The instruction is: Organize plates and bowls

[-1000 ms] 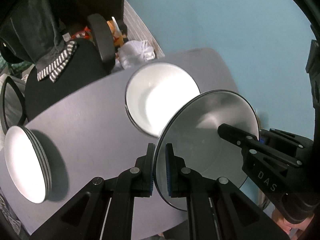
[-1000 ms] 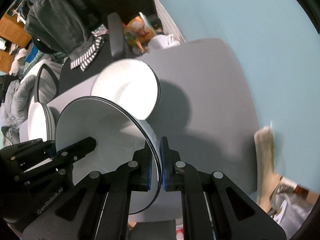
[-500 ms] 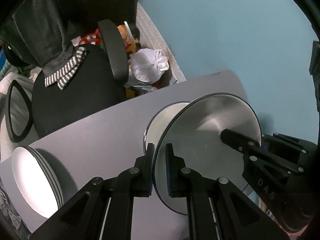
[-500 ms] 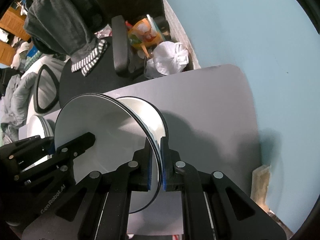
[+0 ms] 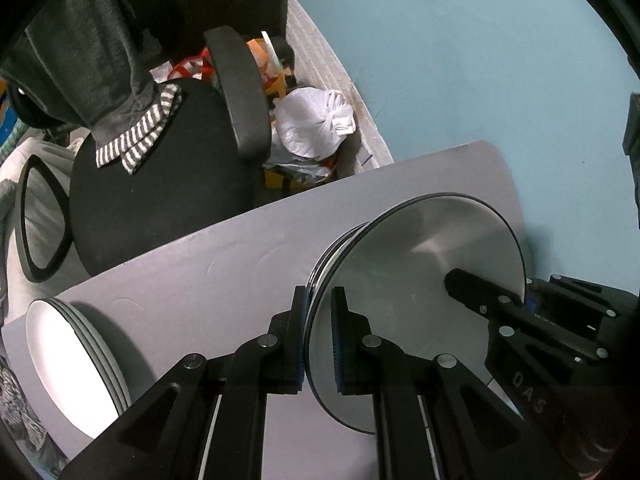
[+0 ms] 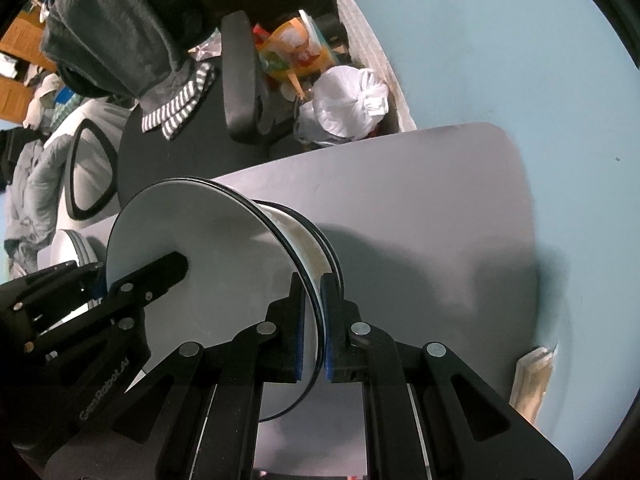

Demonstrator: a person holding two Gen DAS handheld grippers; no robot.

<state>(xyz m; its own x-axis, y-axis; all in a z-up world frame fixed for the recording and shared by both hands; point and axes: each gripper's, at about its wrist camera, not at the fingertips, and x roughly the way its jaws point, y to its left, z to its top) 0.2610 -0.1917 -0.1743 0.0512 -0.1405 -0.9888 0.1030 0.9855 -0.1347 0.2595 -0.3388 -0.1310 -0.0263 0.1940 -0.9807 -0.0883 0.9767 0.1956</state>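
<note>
You held the plate (image 5: pixel 420 280) clamped in both the left gripper (image 5: pixel 319 340) and right gripper (image 6: pixel 312 328), stacked bowls (image 6: pixel 320 240) at 12 o'clock

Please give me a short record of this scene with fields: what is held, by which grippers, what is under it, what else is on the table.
held item: plate
left gripper: shut on plate rim
right gripper: shut on opposite rim
below plate: bowl stack, contact unclear
also on table: second stack of white dishes, at the far left end
</note>
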